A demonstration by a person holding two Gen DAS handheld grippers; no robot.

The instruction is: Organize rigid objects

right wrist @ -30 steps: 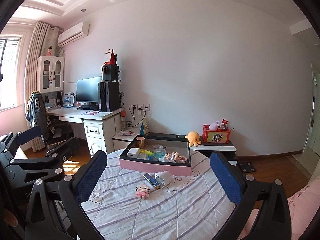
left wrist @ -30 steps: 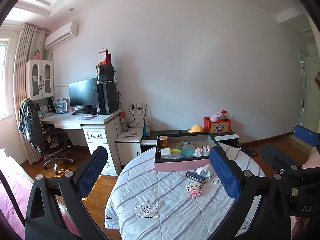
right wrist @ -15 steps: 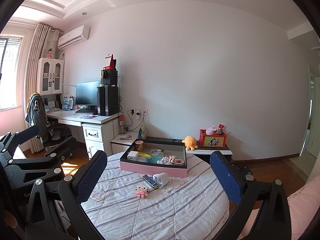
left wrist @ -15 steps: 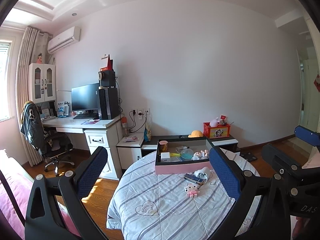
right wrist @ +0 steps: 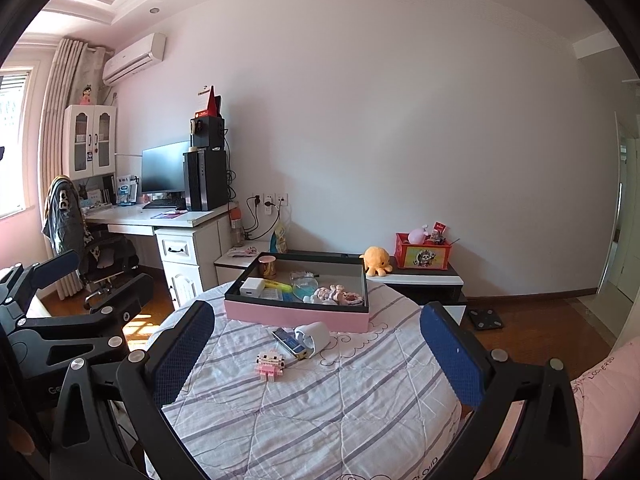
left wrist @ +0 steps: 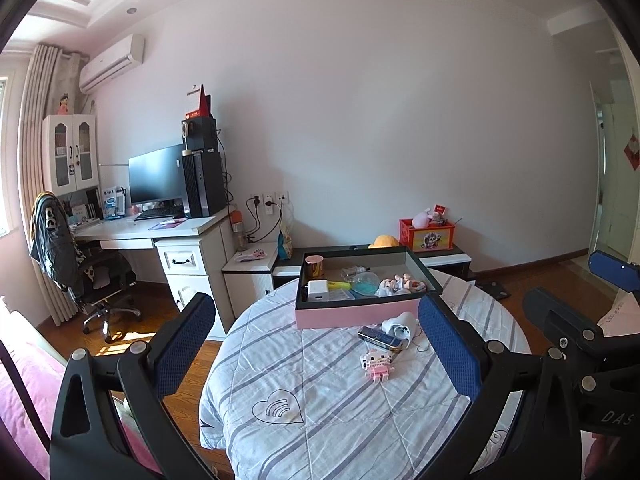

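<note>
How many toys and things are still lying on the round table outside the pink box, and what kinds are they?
Pink block figure: 1
White cup lying on its side: 1
Dark flat gadget beside the cup: 1
Total: 3, all on the striped tablecloth in front of the pink box.

A plain pale wall [right wrist: 400,140] backs the room, with an air conditioner [right wrist: 134,58] high near the curtain [right wrist: 56,128] and a bright window [right wrist: 14,140] at the left. Below stand a white cabinet [right wrist: 90,140], a white corner desk [right wrist: 176,220] with a monitor [right wrist: 164,172], and an office chair [right wrist: 100,260]. Sunlight falls on the wooden floor [right wrist: 540,308], and a low black-and-white shelf [right wrist: 424,278] runs along the wall.
</note>
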